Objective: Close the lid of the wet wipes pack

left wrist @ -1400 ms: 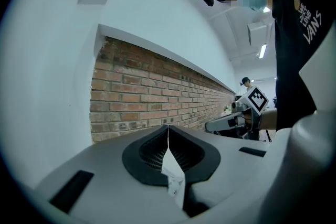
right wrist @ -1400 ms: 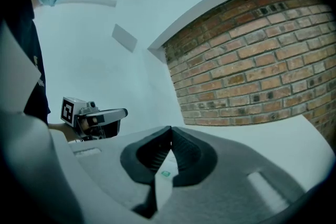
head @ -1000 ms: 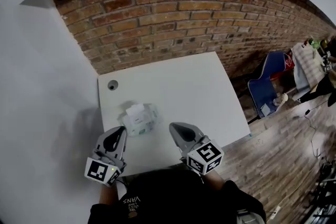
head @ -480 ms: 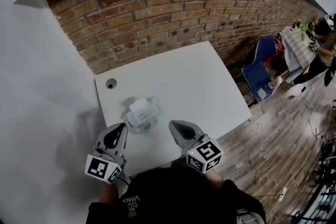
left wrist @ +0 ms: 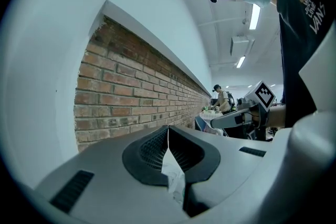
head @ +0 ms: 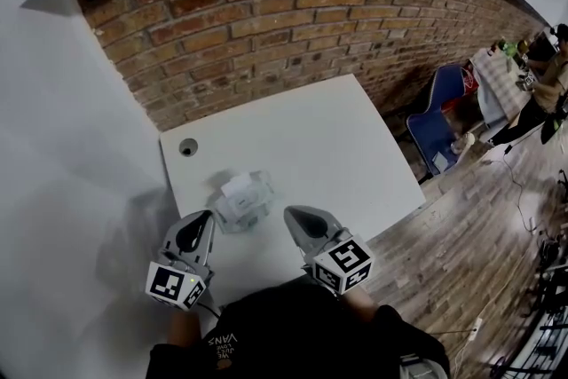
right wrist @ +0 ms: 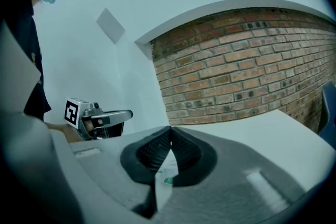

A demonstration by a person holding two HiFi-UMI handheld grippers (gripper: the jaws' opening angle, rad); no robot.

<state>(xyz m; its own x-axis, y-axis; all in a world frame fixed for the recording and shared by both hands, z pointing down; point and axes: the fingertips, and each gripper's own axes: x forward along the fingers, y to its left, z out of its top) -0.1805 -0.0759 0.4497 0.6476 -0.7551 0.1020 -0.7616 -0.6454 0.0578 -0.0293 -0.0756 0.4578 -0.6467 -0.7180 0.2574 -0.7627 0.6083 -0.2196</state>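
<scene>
The wet wipes pack (head: 243, 203) lies on the white table (head: 328, 146) near its front left. Its white lid flap (head: 235, 186) stands raised. My left gripper (head: 203, 218) hovers just left of and nearer than the pack, apart from it. In the left gripper view its jaws meet at the tip (left wrist: 168, 127). My right gripper (head: 290, 213) sits to the pack's right, also apart, its jaws closed at the tip (right wrist: 170, 127). Neither gripper holds anything. A white patch with a green mark (right wrist: 166, 181) shows through the gap under the right jaws.
A round cable hole (head: 187, 146) sits at the table's back left corner. A brick wall (head: 266, 22) runs behind the table and a white wall (head: 71, 146) stands to its left. A blue chair (head: 441, 133) and wooden floor (head: 479, 244) lie to the right.
The head camera has shifted a little, so the table sits slightly differently in the picture. Both grippers stay shut beside the pack; the lid is still raised.
</scene>
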